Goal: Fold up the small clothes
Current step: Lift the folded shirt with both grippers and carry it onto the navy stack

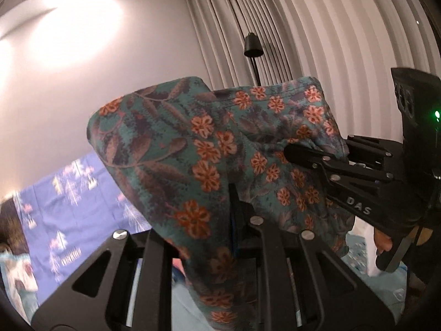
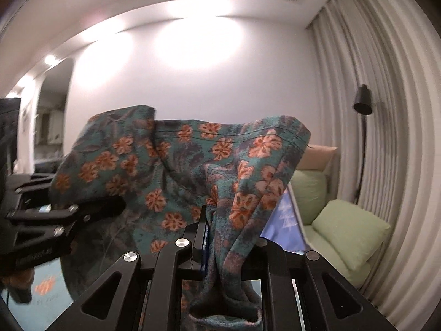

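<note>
Holding a floral garment [image 1: 209, 149] in the air between my two grippers, I have it stretched across both views, well above the bed. My left gripper [image 1: 231, 198] has its jaws drawn narrow on the cloth, which bunches between them and hangs down over the black linkage. My right gripper [image 2: 210, 220] is likewise clamped tight on a gathered fold, and the fabric [image 2: 193, 165] trails down between the fingers to a rolled hem at the bottom of the right wrist view. Each gripper also shows in the other's camera: the right one [image 1: 297, 151] enters from the right edge of the left wrist view with its fingertips pinching the garment's far side, and the left one [image 2: 110, 207] enters from the left edge of the right wrist view, its tip buried in cloth. The garment is teal with orange flowers and dark leaves; a stitched hem runs along its upper edge. Behind it stand a white wall [image 2: 193, 82], pleated pale curtains [image 1: 317, 41] and a black floor lamp [image 2: 362, 102]. A blue patterned bedsheet [image 1: 69, 207] lies below at left, and light green pillows [image 2: 350, 234] rest near the curtains.
</note>
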A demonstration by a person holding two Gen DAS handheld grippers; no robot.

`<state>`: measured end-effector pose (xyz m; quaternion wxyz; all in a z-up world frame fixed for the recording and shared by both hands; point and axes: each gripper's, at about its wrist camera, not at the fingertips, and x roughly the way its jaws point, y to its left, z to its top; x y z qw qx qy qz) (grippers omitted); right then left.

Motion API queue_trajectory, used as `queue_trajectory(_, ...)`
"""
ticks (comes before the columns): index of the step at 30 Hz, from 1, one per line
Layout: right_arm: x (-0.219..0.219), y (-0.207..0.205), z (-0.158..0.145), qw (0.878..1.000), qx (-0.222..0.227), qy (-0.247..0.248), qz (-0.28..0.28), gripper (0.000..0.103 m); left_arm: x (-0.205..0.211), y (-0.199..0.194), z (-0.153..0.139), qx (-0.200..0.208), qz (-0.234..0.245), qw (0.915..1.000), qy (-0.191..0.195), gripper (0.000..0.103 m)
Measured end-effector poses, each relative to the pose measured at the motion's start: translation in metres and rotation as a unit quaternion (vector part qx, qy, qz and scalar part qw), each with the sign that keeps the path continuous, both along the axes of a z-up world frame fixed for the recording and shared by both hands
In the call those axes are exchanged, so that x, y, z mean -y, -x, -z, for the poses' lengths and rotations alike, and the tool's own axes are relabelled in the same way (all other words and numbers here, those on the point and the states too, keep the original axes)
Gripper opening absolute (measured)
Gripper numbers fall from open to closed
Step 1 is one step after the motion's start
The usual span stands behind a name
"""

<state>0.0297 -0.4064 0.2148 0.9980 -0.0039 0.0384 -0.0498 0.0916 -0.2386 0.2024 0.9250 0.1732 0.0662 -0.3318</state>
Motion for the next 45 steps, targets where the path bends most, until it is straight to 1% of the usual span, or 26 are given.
queue_trajectory(2, 0.003, -0.013, -0.012, 1.000, 0.011, -0.006, 0.014, 0.013, 0.012, -0.009, -0.011, 0.018, -0.009, 0.9998, -0.004, 0.019)
queue_trajectory(4, 0.005, -0.025, -0.021, 1.000, 0.018, -0.010, 0.021, 0.013, 0.021, -0.019, -0.020, 0.028, -0.020, 0.9994, -0.005, 0.019)
queue_trajectory(7, 0.005, -0.040, -0.025, 0.999, 0.019, -0.014, 0.025, 0.013, 0.028, -0.037, -0.026, 0.028, -0.032, 0.9991, -0.007, 0.019)
queue_trajectory(10, 0.005, -0.061, -0.022, 0.999, 0.007, -0.014, 0.029, 0.013, 0.031, -0.050, -0.023, 0.022, -0.043, 0.9988, -0.009, 0.019)
queue_trajectory(15, 0.013, -0.100, 0.006, 0.999, -0.022, -0.022, 0.026, 0.013, 0.045, -0.090, 0.000, -0.005, -0.053, 0.9985, -0.016, 0.019)
queue_trajectory(18, 0.014, -0.134, 0.029, 0.998, -0.053, -0.027, 0.017, 0.013, 0.049, -0.118, 0.018, -0.028, -0.063, 0.9974, -0.023, 0.019)
queue_trajectory(22, 0.016, -0.176, 0.060, 0.996, -0.086, -0.036, 0.013, 0.013, 0.049, -0.157, 0.048, -0.065, -0.079, 0.9946, -0.015, 0.019)
queue_trajectory(24, 0.014, -0.196, 0.075, 0.995, -0.098, -0.031, 0.014, 0.013, 0.053, -0.177, 0.057, -0.080, -0.086, 0.9930, -0.014, 0.019)
queue_trajectory(28, 0.009, -0.246, 0.099, 0.991, -0.130, -0.019, 0.009, 0.013, 0.049, -0.221, 0.082, -0.110, -0.115, 0.9872, 0.006, 0.020)
queue_trajectory(30, 0.003, -0.277, 0.115, 0.987, -0.159, -0.009, 0.003, 0.014, 0.040, -0.245, 0.098, -0.133, -0.138, 0.9814, 0.012, 0.020)
queue_trajectory(32, -0.003, -0.303, 0.133, 0.982, -0.191, -0.006, -0.006, 0.014, 0.037, -0.270, 0.118, -0.155, -0.166, 0.9738, 0.007, 0.021)
queue_trajectory(35, -0.010, -0.339, 0.164, 0.968, -0.251, 0.011, -0.018, 0.014, 0.034, -0.303, 0.157, -0.191, -0.200, 0.9607, -0.021, 0.023)
queue_trajectory(36, -0.013, -0.348, 0.175, 0.962, -0.271, 0.022, -0.018, 0.014, 0.034, -0.312, 0.172, -0.203, -0.210, 0.9557, -0.036, 0.023)
queue_trajectory(38, -0.012, -0.366, 0.195, 0.948, -0.315, 0.043, -0.007, 0.015, 0.032, -0.324, 0.195, -0.225, -0.214, 0.9489, -0.056, 0.025)
queue_trajectory(39, -0.011, -0.374, 0.207, 0.938, -0.342, 0.052, 0.004, 0.018, 0.032, -0.328, 0.204, -0.232, -0.210, 0.9481, -0.057, 0.026)
queue_trajectory(40, -0.010, -0.379, 0.214, 0.931, -0.360, 0.056, 0.011, 0.026, 0.031, -0.329, 0.209, -0.232, -0.207, 0.9490, -0.054, 0.028)
queue_trajectory(41, -0.006, -0.383, 0.221, 0.925, -0.376, 0.052, 0.015, 0.031, 0.031, -0.329, 0.213, -0.232, -0.206, 0.9495, -0.049, 0.030)
queue_trajectory(42, 0.000, -0.385, 0.223, 0.923, -0.382, 0.042, 0.016, 0.033, 0.028, -0.330, 0.217, -0.239, -0.207, 0.9479, -0.042, 0.030)
queue_trajectory(43, 0.010, -0.387, 0.223, 0.922, -0.386, 0.032, 0.017, 0.040, 0.027, -0.331, 0.218, -0.246, -0.206, 0.9465, -0.035, 0.030)
queue_trajectory(44, 0.018, -0.389, 0.224, 0.920, -0.391, 0.011, 0.018, 0.049, 0.026, -0.332, 0.218, -0.249, -0.206, 0.9458, -0.027, 0.031)
queue_trajectory(45, 0.028, -0.391, 0.224, 0.919, -0.393, -0.015, 0.017, 0.053, 0.026, -0.332, 0.219, -0.251, -0.207, 0.9453, -0.023, 0.031)
